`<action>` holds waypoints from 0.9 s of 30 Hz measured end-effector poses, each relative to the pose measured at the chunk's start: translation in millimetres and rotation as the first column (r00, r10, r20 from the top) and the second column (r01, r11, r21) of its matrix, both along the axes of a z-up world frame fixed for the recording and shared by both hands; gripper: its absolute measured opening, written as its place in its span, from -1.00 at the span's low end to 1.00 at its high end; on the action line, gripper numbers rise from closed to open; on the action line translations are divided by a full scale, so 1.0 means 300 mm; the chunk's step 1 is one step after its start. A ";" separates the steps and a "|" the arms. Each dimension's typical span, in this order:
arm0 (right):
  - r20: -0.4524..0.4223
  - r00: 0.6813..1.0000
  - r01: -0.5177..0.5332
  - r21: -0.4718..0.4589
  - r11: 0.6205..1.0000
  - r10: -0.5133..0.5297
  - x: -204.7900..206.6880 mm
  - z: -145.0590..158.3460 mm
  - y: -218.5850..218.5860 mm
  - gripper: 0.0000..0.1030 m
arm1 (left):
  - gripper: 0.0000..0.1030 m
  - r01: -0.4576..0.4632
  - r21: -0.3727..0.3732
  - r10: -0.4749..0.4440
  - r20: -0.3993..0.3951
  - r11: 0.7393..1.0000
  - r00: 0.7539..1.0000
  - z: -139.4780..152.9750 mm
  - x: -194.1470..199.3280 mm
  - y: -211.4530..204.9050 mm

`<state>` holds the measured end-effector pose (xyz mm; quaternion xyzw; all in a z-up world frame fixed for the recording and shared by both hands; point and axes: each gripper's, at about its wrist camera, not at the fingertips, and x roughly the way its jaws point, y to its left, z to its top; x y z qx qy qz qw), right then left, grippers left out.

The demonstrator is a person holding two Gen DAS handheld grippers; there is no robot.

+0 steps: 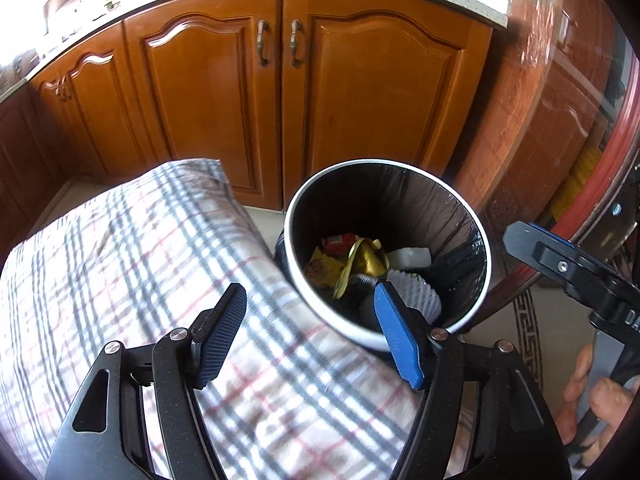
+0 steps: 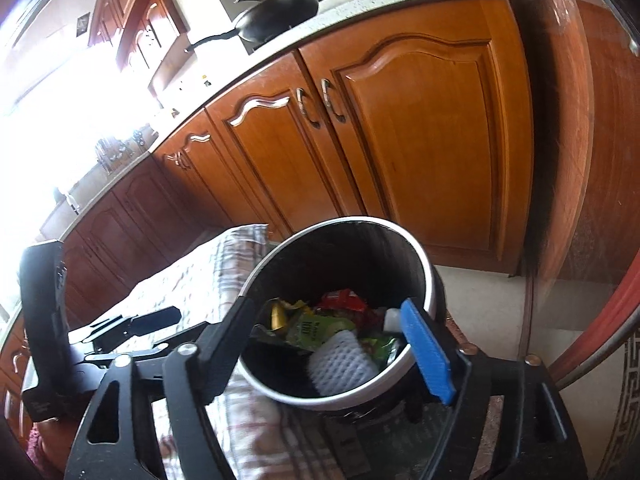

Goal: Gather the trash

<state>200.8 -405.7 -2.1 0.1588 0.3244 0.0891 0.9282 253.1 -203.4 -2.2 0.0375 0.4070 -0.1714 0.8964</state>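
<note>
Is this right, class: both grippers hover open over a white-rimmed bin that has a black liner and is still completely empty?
Not quite. The bin is not empty: both wrist views show wrappers and a white foam net lying at the bottom. The rest stands: white rim, black liner, and the left gripper and right gripper open above it.

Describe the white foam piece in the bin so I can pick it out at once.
Find the wooden cabinet doors; on the floor in front of them stands a round white-rimmed trash bin with a black liner. Inside, nearest the camera, lies the white foam net sleeve. Its pale mesh texture sets it apart from the red, yellow and green wrappers behind it.
</note>
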 end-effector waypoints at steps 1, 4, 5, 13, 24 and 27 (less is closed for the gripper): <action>0.006 1.000 -0.002 0.000 1.000 0.002 -0.011 0.004 0.010 0.63 | 0.34 -0.004 -0.008 0.004 0.001 1.000 1.000 0.002 -0.006 0.012; 0.016 1.000 -0.009 0.002 1.000 0.009 -0.040 0.008 0.042 0.73 | 0.41 -0.022 -0.029 0.023 0.010 0.999 1.000 0.004 -0.050 0.061; 0.017 1.000 -0.011 0.006 1.000 0.011 -0.048 0.008 0.049 0.77 | 0.43 -0.032 -0.037 0.032 0.014 0.999 0.999 0.003 -0.072 0.084; 0.053 0.999 0.002 0.038 0.999 -0.004 -0.185 -0.015 0.122 0.92 | 0.53 -0.096 -0.090 0.096 0.005 0.991 0.995 -0.039 -0.219 0.221; 0.069 0.997 0.017 0.025 1.000 -0.019 -0.339 -0.057 0.213 0.94 | 0.54 -0.144 -0.142 0.153 0.054 0.979 0.987 -0.049 -0.420 0.328; 0.084 0.996 0.028 0.000 1.000 -0.028 -0.384 -0.053 0.245 0.94 | 0.56 -0.155 -0.155 0.173 0.111 0.976 0.979 -0.016 -0.479 0.365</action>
